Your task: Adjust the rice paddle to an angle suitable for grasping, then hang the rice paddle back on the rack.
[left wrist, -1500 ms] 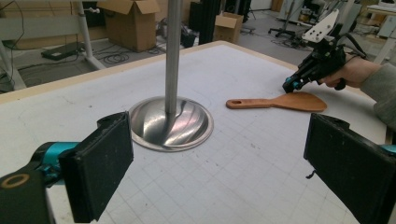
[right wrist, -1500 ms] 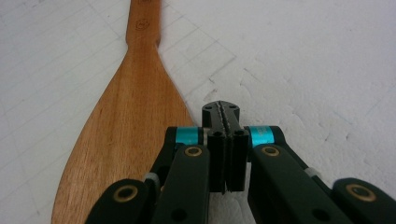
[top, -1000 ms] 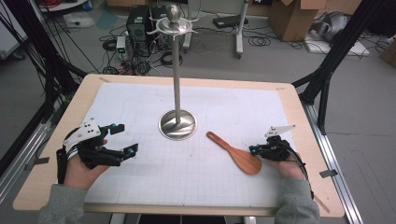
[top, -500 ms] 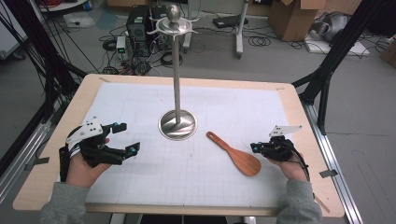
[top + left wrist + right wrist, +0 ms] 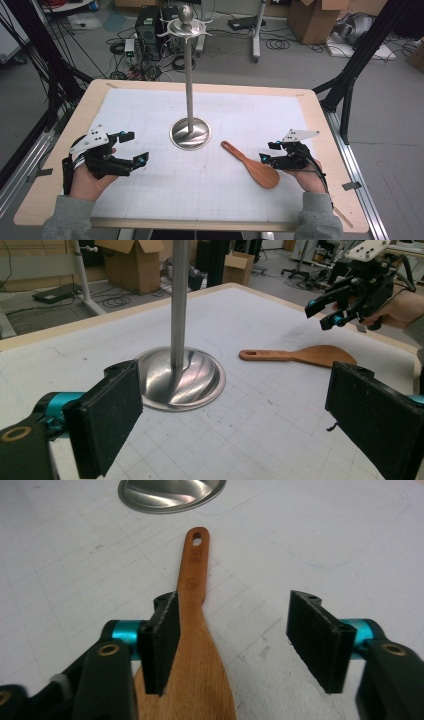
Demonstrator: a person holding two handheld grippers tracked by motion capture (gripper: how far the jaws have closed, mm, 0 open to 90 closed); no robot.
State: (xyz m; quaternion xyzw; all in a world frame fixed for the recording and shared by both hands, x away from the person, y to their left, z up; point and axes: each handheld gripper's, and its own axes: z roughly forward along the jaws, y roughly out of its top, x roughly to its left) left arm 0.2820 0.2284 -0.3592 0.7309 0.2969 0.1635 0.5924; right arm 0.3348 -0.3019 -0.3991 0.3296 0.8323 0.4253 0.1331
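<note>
spatula (image 5: 192,645): blade cut off at bottom edge, partly behind claw pad | stand (image 5: 179,300): top cut off | stamp on handle: unreadable

The surface (image 5: 330,150) is a pale wooden board with a white gridded sheet (image 5: 150,110) spread over most of it, leaving a bare wooden margin all round. A wooden spatula (image 5: 252,165) lies flat on the sheet, its blade just under and beside the right gripper (image 5: 266,153) and its handle pointing away from that gripper toward the stand (image 5: 190,132). The stand's round metal base sits on the sheet beyond the handle's end, close but apart, ahead of the left gripper (image 5: 135,147) and to its right.
</note>
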